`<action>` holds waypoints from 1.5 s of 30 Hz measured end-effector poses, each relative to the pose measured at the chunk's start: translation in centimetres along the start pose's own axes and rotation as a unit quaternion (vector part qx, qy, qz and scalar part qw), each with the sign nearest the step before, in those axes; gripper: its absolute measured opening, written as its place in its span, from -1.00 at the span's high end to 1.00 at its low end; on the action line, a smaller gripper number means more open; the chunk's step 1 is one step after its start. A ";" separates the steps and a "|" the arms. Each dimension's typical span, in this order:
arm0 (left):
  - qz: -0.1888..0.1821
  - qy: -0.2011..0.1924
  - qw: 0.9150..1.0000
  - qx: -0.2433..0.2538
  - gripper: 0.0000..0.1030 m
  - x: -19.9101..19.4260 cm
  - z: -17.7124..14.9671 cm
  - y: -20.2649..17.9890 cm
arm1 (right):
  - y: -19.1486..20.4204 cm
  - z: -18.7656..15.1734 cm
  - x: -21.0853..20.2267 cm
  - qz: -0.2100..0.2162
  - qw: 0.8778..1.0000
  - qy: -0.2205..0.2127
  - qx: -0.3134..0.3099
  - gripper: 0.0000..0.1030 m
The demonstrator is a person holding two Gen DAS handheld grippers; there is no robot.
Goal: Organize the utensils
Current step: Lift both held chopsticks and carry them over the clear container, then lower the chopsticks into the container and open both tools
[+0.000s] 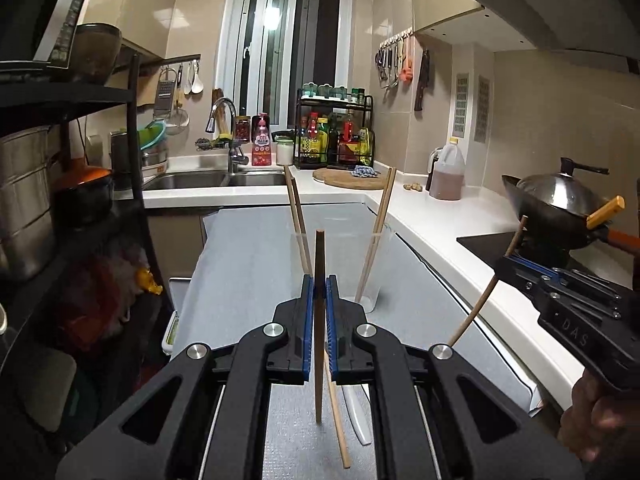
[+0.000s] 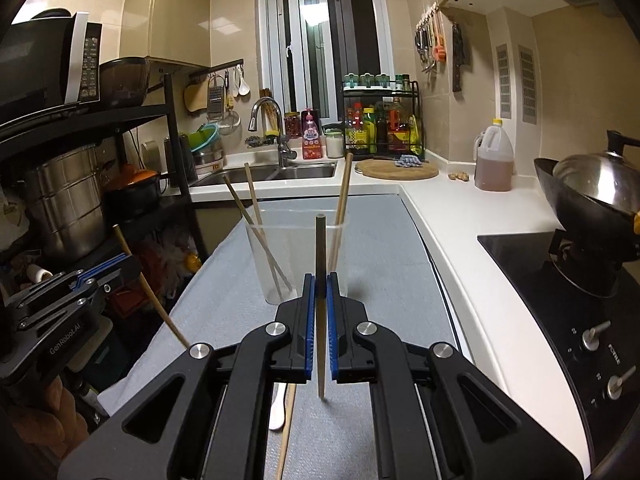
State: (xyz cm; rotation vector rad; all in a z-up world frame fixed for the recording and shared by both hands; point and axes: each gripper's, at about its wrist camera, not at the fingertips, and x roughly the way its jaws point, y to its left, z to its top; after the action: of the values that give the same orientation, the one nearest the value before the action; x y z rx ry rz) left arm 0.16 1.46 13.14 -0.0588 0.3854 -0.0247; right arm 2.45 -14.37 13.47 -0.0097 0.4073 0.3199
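Holding one wooden chopstick (image 1: 319, 280) upright, the left gripper (image 1: 319, 292) had its fingers clamped on it; right gripper (image 2: 320, 292), marked "DAS", pinched another chopstick (image 2: 320, 248). Both hung above the grey-matted surface (image 1: 248, 264), near a clear cup (image 2: 280, 256) holding three more.

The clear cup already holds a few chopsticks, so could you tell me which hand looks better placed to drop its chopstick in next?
Probably the right: the right gripper lines its chopstick up with the clear cup.
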 end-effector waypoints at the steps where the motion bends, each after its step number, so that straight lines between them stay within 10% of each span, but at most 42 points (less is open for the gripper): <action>1: -0.001 0.004 1.000 -0.001 0.88 0.1 0.6 0.0 | 0.1 0.4 0.1 0.002 1.000 -0.001 -0.001 0.89; 21: -0.056 0.053 0.997 -0.023 0.88 4.1 12.9 1.2 | 0.0 12.6 3.1 0.031 0.999 -0.038 -0.002 0.89; 31: -0.061 0.007 0.998 -0.013 0.88 8.6 19.6 1.1 | -1.0 17.6 7.0 0.036 0.997 -0.071 0.012 0.89; 45: -0.037 0.085 0.996 -0.013 0.88 18.3 14.6 1.4 | -1.7 12.8 14.9 0.044 0.999 -0.005 0.018 0.89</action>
State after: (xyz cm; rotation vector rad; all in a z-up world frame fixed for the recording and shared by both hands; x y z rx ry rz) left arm 22.62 3.01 19.73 -0.0967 0.5534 -0.0975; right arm 20.87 -10.54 19.31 0.0462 0.4035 0.3991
